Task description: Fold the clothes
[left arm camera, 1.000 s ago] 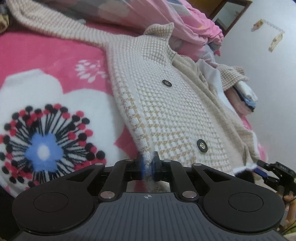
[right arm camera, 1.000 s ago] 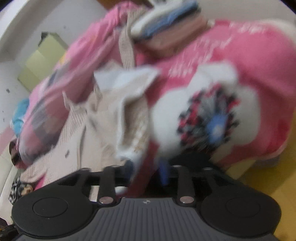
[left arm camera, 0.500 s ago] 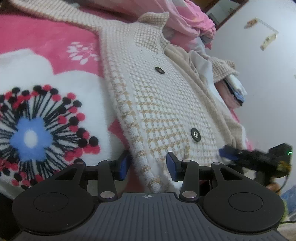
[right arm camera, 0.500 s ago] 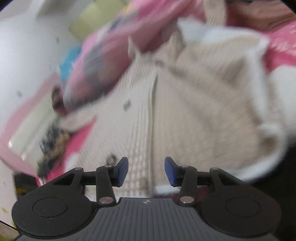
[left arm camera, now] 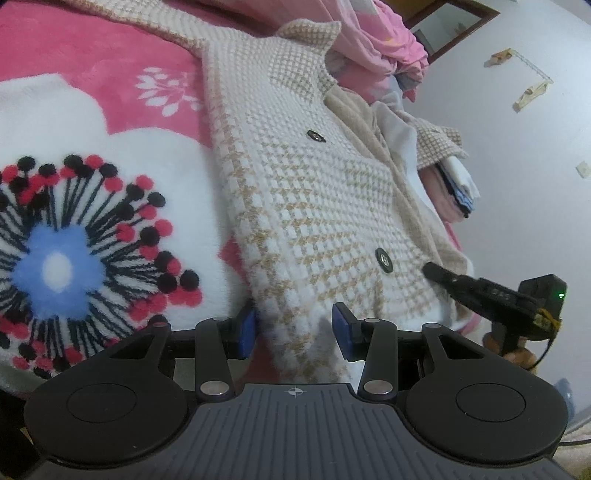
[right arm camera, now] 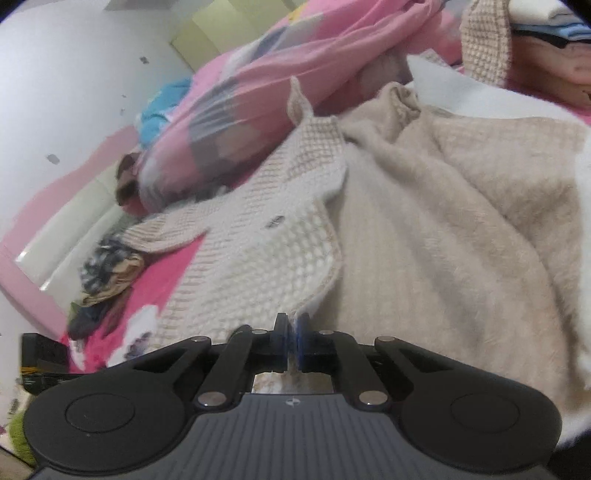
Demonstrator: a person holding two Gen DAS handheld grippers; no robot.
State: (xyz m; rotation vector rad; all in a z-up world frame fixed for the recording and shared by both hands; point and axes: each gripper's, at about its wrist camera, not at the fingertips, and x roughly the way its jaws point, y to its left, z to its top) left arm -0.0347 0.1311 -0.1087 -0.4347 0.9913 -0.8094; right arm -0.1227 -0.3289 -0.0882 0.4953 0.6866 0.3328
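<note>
A: Where is the garment?

B: The houndstooth jacket (left arm camera: pixel 306 192) lies spread on the bed, on a pink fleece blanket (left arm camera: pixel 92 66) with a big white flower pattern (blue centre, red and black dots). Its front panel with two dark buttons faces up, and the collar points toward the pile of pink bedding (left arm camera: pixel 384 33) at the far end.

A: And the left tool?

B: The left tool (left arm camera: pixel 293 330) is released. Its blue pads stand apart on either side of the jacket's lower hem corner, with the fabric between them but not pressed.

A: The right one?

B: The right tool (right arm camera: pixel 291 343) is clenched on the jacket: its two pads meet on the edge of the front panel, where the patterned face meets the plain beige lining (right arm camera: pixel 443 221). Seen from the left wrist, its dark tip sits just beside the lower button (left arm camera: pixel 383 260).

A: Anything else nearby?

B: A stack of folded clothes (left arm camera: pixel 458 192) rests past the jacket, near the white wall.
</note>
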